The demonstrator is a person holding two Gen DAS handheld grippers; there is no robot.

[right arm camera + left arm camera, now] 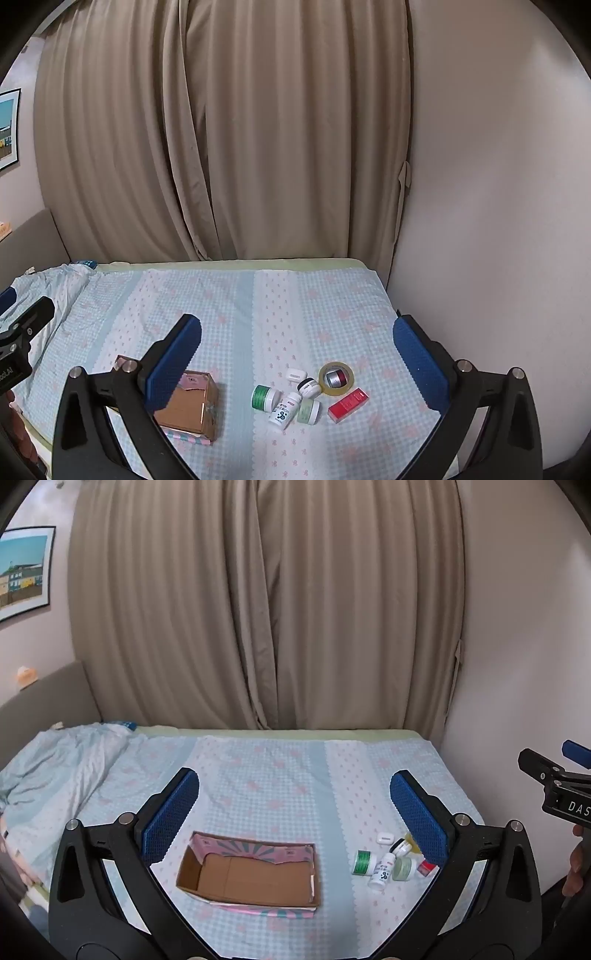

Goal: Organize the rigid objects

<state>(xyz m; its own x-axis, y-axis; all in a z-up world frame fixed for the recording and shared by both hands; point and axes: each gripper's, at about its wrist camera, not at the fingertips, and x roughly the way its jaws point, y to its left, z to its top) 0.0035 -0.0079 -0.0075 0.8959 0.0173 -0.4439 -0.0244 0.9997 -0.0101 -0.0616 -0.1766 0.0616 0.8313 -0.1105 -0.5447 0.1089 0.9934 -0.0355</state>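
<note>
setting: a bed [280,775] with a pale blue checked sheet, tan curtain [258,609] behind it, wall to the right.
receptacle: cardboard box [251,875], open at the top, lying on the sheet toward the left; its brown floor shows bare, nothing in it as far as the left wrist view reaches.
loose items, location: one tight cluster on the sheet to the right of the box, well apart from it.
item 1: green-lidded jar [265,397], on its side.
item 2: white bottle [285,410], lying down, touching the jars beside it.
item 3: pale green jar [308,411], just beside the bottle.
item 4: black-lidded jar [308,387], tipped.
item 5: white earbud case [296,375], at the far edge of the cluster.
item 6: tape roll [336,379], flat, with a small red and silver piece inside its ring.
item 7: red carton [348,404], lying flat at the right of the cluster.
left gripper [291,812]: jaws spread wide, nothing between the pads, hanging above the box.
right gripper [295,362]: jaws spread wide, holding nothing, hanging over the cluster.
done: nothing sorted yet, by the look of it.
left: all seven items probably to go into the box.
</note>
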